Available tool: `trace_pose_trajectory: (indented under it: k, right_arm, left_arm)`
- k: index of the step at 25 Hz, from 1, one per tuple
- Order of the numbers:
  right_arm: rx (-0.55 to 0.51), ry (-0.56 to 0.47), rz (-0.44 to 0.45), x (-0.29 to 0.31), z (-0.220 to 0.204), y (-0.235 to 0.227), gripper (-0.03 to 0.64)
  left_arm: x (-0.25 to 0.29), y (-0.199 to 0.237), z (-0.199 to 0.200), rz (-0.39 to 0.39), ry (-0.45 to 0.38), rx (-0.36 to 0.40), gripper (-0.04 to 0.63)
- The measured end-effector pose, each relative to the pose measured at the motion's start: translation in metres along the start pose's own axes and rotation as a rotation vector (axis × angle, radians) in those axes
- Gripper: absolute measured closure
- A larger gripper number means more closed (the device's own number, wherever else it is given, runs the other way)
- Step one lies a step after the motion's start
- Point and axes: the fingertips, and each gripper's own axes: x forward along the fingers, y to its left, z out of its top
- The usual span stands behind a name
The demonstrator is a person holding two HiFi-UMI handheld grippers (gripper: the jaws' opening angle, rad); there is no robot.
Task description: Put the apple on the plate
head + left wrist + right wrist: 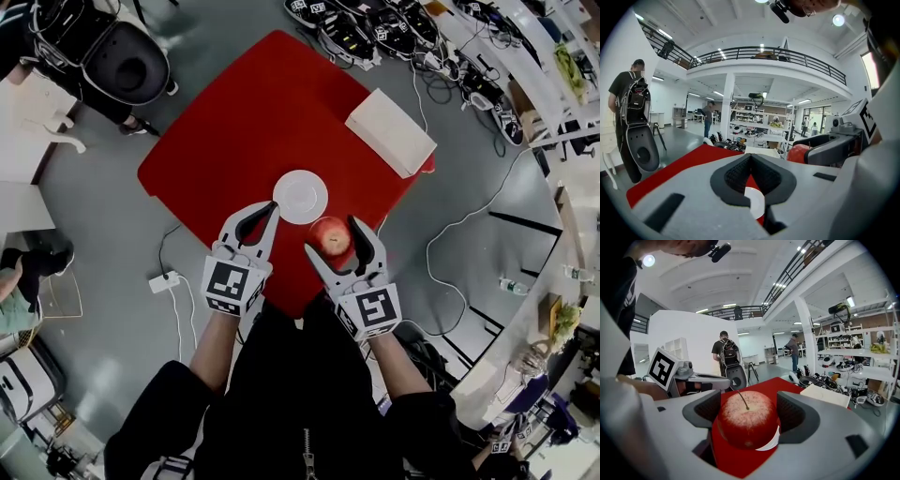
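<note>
The right gripper (334,237) has its jaws closed onto the apple (748,420). In the right gripper view the dark pads (701,411) sit against the fruit's two flanks, with no gap that I can make out, so I judge this to be a grasp. The apple is upright between the jaws, its stem (740,400) rising toward the gripper's camera. Being round, it has no long axis to line up. Whether it rests on the red table (244,122) or hangs just above it cannot be told. The plate (300,197) lies just ahead of these jaw tips, slightly toward the left gripper's side. It is empty and near the apple, though not yet under it, and a white crescent of its rim shows past the apple's lower edge in the right gripper view. The coming move is probably a brief carry forward and a little leftward, then a release. The left gripper (273,210) is clenched on nothing. Its tips meet, only plate and red cloth show through the opening behind them, and they end just beside the plate's near-left rim. Well beyond the plate, toward the table's far corner, sits a white box (390,131).
</note>
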Motion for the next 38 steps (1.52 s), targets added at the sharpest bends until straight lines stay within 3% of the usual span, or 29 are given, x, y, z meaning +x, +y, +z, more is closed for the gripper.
trace_pose_trajectory:
  k: [22,33,38]
  right_arm:
    - [-0.011,0.024,0.001,0.025,-0.019,-0.015,0.255]
    - [-0.013,0.021,0.034,0.066,-0.044,-0.023,0.255]
    - [-0.022,0.029,0.049,0.09,-0.065,-0.025,0.255]
  left_arm:
    - [0.016,0.002,-0.024,-0.009,0.028,0.0,0.588]
    - [0.008,0.007,-0.036,0.028,0.035,-0.004,0.588]
    - [-0.002,0.024,-0.043,0.089,0.052,-0.034,0.588]
